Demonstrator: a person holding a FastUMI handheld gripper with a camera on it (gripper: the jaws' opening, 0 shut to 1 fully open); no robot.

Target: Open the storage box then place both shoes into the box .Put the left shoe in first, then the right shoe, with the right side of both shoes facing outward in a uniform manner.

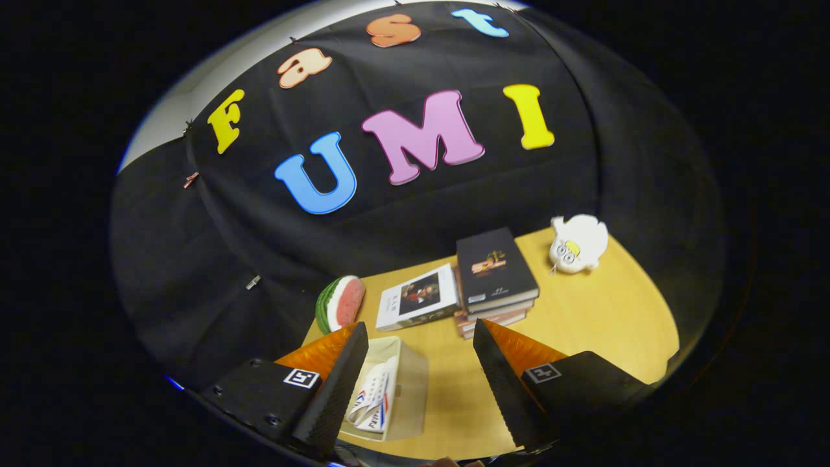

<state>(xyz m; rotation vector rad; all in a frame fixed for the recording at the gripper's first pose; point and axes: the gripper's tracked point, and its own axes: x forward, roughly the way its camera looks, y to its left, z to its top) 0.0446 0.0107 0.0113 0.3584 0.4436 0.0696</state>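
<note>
- Wooden surface (583, 311) backed by black cloth wall, carrying a watermelon slice (340, 303), a stack of books (494, 275), one flat book (418, 297) and a white plush toy (577, 243).
- Held the claw (418, 383) released, fingers spread wide, nothing between them but bare wood.
- Showed the storage box (405, 389), clear plastic, just beside the left finger, partly hidden behind it.
- Held one shoe (373, 399) already inside, by the look of it; side facing outward impossible to tell.
- Risked knocking the light box sideways with the left finger on any descent, or seating the second shoe facing the wrong way.
</note>
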